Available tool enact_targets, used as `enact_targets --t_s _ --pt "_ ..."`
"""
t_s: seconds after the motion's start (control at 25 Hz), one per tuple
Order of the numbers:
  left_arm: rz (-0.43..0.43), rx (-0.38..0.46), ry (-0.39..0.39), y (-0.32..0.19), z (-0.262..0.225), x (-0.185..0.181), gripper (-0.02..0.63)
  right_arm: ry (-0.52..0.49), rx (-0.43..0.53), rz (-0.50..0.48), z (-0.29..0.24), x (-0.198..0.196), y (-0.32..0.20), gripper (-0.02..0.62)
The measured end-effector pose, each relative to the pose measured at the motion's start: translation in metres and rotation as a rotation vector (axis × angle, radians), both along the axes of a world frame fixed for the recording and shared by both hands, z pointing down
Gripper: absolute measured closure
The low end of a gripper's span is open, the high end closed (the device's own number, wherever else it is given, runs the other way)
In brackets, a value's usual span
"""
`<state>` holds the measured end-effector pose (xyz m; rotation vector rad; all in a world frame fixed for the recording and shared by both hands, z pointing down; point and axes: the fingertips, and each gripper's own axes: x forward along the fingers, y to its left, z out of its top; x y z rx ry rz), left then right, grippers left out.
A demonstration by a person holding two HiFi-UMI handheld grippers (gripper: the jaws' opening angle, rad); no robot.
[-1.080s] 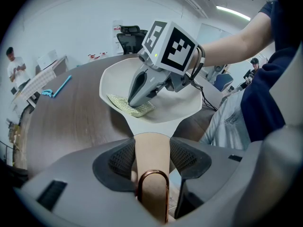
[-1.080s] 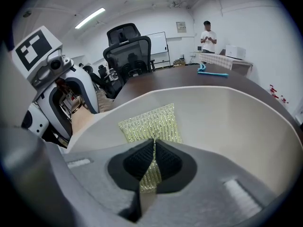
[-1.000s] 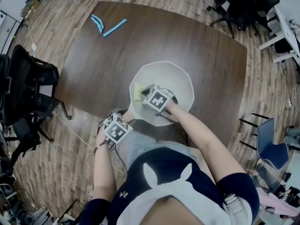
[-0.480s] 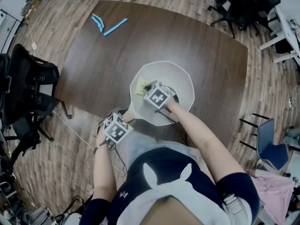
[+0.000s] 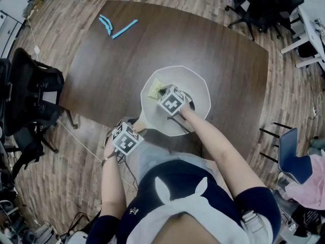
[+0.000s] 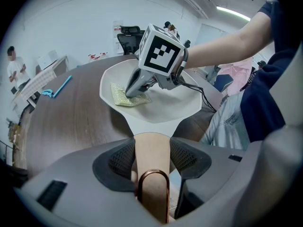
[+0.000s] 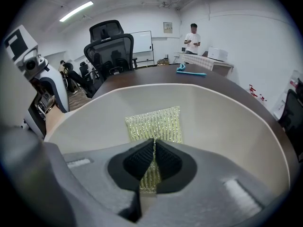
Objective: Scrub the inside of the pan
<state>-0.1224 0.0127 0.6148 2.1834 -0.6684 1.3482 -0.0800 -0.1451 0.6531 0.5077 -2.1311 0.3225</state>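
Observation:
A white pan (image 5: 195,88) sits on the dark wooden table (image 5: 117,65), its pale handle (image 6: 150,164) pointing toward me. My left gripper (image 6: 151,162) is shut on the handle, both pads pressed against its sides. Inside the pan lies a yellow-green scrub pad (image 5: 154,89) on the left part of the bowl (image 7: 222,122). My right gripper (image 7: 153,161) is shut on the near edge of the scrub pad (image 7: 155,124), which lies flat against the pan's inner wall. From the left gripper view the right gripper (image 6: 133,90) presses the pad (image 6: 124,96) down.
Light blue tools (image 5: 116,27) lie at the table's far left corner. Black office chairs (image 5: 30,98) stand left of the table, and more (image 5: 264,4) at the far right. A person (image 7: 192,38) stands at the back of the room.
My right gripper has slid the scrub pad a little farther away across the pan's inside. The left gripper and the pan handle have stayed still.

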Motion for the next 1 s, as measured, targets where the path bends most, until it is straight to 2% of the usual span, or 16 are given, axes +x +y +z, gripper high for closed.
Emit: enact_targets --t_s 0.44,1.0 --pt "-0.006 0.002 0.011 0.000 -0.001 0.003 0.380 0.079 0.099 0.076 0.001 0.021 -0.021 0.584" --pt "-0.011 -0.008 0.006 0.002 -0.003 0.001 0.380 0.249 0.201 0.099 0.005 0.047 -0.035 0.584"
